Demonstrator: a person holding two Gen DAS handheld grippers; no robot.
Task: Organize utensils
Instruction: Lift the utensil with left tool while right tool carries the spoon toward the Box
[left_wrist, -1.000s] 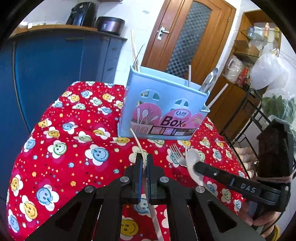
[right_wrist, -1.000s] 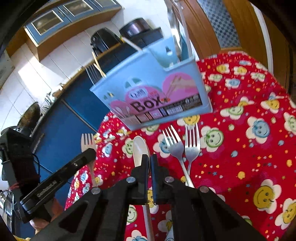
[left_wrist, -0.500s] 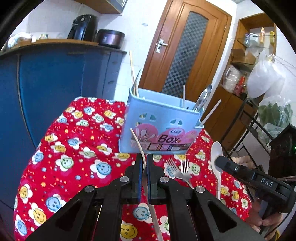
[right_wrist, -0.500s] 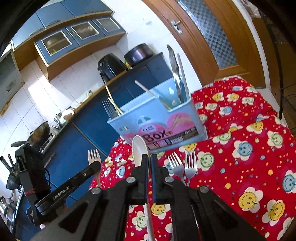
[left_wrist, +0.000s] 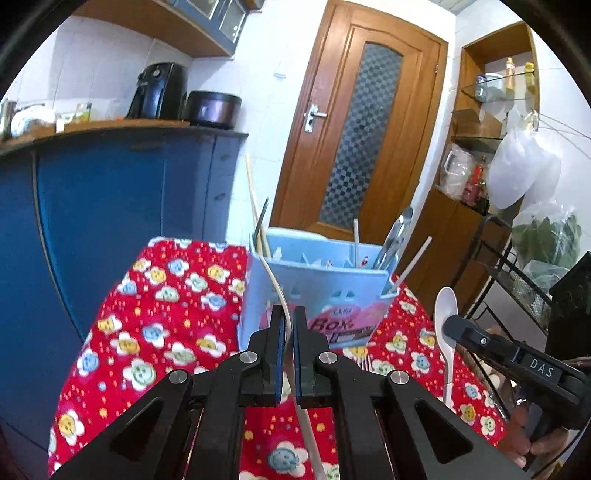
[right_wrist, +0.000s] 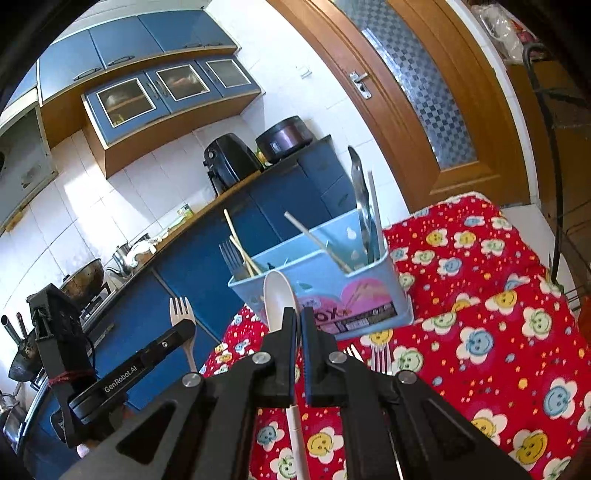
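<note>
On the red flowered tablecloth (left_wrist: 166, 325), at 12 o'clock from both grippers, stands the blue utensil box (right_wrist: 332, 291), already holding chopsticks (right_wrist: 240, 251), a dark fork (right_wrist: 231, 254) and tongs (right_wrist: 360, 192). Left gripper (left_wrist: 287, 325): jaws closed on the edge-on handle of a cream plastic fork (left_wrist: 280, 295), whose tines show at 10 o'clock in the right wrist view. Right gripper (right_wrist: 298, 325): jaws closed on the handle of a white spoon (right_wrist: 277, 295), bowl upward, seen at 3 o'clock in the left wrist view. Both utensils are held clear of the cloth, short of the box rim. Two metal forks (right_wrist: 369, 356) lie on the cloth just before the box, at 1 o'clock from the right gripper. Risks, as judged: the thin fork handle may pivot in its narrow pinch if it strikes the rim; the two grippers, converging on one box, may collide; a low approach could tip the light box
</note>
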